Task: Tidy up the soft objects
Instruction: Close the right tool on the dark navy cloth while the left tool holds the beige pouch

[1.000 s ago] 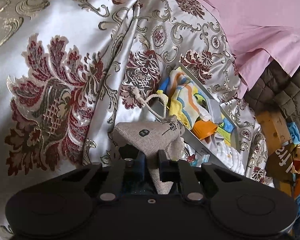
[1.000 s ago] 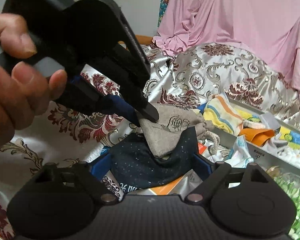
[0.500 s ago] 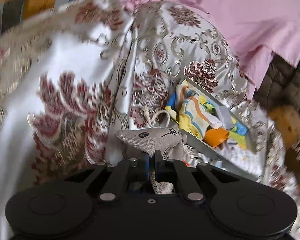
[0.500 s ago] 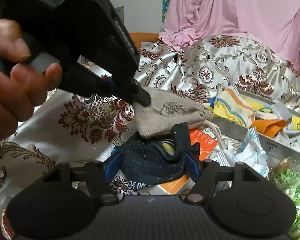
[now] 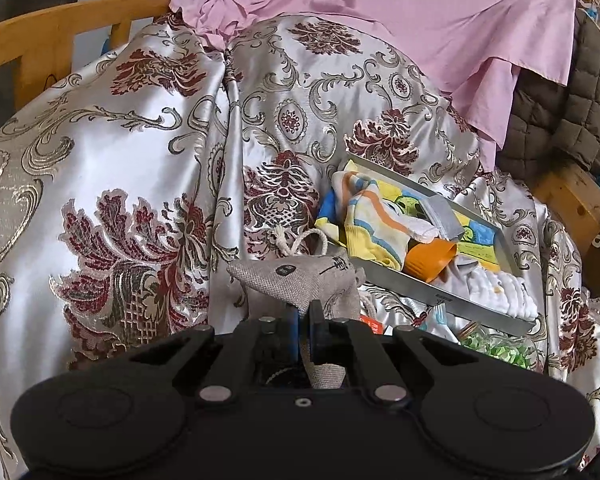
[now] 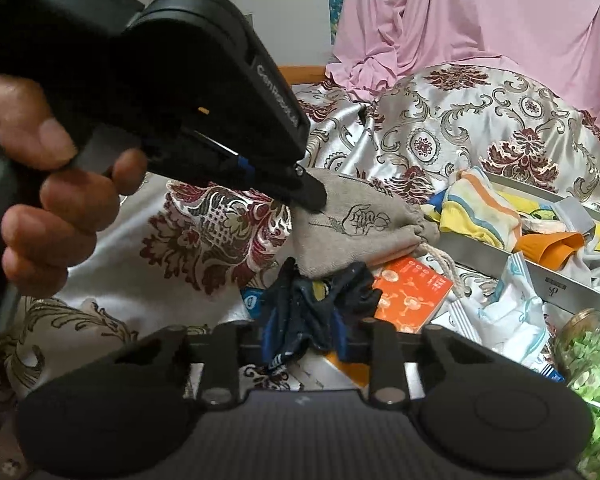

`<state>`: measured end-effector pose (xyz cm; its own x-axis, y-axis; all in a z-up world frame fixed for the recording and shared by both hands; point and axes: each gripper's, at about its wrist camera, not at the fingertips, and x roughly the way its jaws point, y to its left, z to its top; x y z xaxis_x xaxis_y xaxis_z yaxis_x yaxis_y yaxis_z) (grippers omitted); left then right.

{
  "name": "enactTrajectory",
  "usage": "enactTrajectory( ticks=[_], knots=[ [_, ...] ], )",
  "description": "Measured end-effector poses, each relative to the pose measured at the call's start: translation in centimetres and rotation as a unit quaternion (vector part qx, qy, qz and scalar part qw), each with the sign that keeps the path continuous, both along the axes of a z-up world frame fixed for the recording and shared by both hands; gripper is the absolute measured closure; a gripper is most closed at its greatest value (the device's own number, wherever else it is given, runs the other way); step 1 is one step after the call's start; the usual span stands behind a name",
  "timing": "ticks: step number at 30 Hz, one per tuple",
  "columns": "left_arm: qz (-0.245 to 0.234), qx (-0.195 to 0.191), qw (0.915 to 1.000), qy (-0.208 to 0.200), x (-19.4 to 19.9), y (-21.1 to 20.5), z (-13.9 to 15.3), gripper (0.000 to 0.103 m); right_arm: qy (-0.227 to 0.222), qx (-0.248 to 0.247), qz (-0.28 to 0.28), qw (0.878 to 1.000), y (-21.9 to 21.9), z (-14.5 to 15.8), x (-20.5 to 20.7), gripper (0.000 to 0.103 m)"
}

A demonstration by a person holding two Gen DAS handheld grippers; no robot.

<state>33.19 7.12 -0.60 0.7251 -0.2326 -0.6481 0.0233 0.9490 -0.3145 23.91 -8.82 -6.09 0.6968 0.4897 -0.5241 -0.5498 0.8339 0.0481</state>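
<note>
Brocade bed (image 5: 120, 168): tray (image 5: 452, 300) w/ socks part-filled, L gripper (image 5: 304, 314) clamped on pouch (image 5: 300, 280), R gripper (image 6: 306, 320) pinching dark sock (image 6: 320, 304), both unplaced.

Beige burlap pouch (image 5: 300, 280) with black print, dark navy speckled sock (image 6: 320, 312), silver-maroon floral brocade cloth (image 5: 140, 184), pink sheet (image 5: 420, 20).

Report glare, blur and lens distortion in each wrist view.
Left wrist view: sharp; strong glare on the satin brocade cloth; fisheye bends the wooden rail; linen drawstring pouch crisp in the left hand-held gripper. Right wrist view: dimmer, softer sheen; the near hand looms large and slightly soft; dark sock underexposed in the right hand-held gripper.
</note>
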Motion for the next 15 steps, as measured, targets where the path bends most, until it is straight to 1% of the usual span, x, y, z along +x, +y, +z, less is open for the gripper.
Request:
enactTrajectory(
  ticks=[4, 5, 6, 9, 10, 14, 15],
  knots=[
    [-0.004, 0.0, 1.0, -0.002, 0.1, 0.1, -0.2, 0.099, 0.012, 0.014, -0.006, 1.0, -0.3, 0.3, 0.0, 0.085],
    [-0.004, -0.001, 1.0, -0.001, 0.1, 0.0, -0.2, 0.099, 0.013, 0.015, -0.008, 1.0, -0.3, 0.3, 0.0, 0.09],
    [-0.005, -0.005, 1.0, -0.002, 0.2, 0.1, -0.4, 0.098, 0.009, 0.012, -0.015, 1.0, -0.3, 0.4, -0.1, 0.092],
    [-0.01, -0.016, 0.9998, -0.005, 0.3, 0.2, -0.8, 0.095, 0.004, 0.004, -0.033, 0.999, -0.4, 0.4, -0.1, 0.093],
    [-0.011, -0.019, 0.9998, -0.004, 0.4, 0.2, -0.9, 0.09, 0.007, 0.007, -0.036, 0.999, -0.5, 0.4, 0.0, 0.094],
    [-0.014, -0.042, 0.999, 0.001, 0.8, 0.4, -1.8, 0.085, 0.009, 0.008, -0.038, 0.999, -0.5, 0.4, 0.0, 0.094],
    [-0.013, -0.049, 0.9987, 0.004, 0.9, 0.5, -2.1, 0.081, 0.008, 0.007, -0.038, 0.999, -0.5, 0.4, 0.0, 0.094]
  ],
)
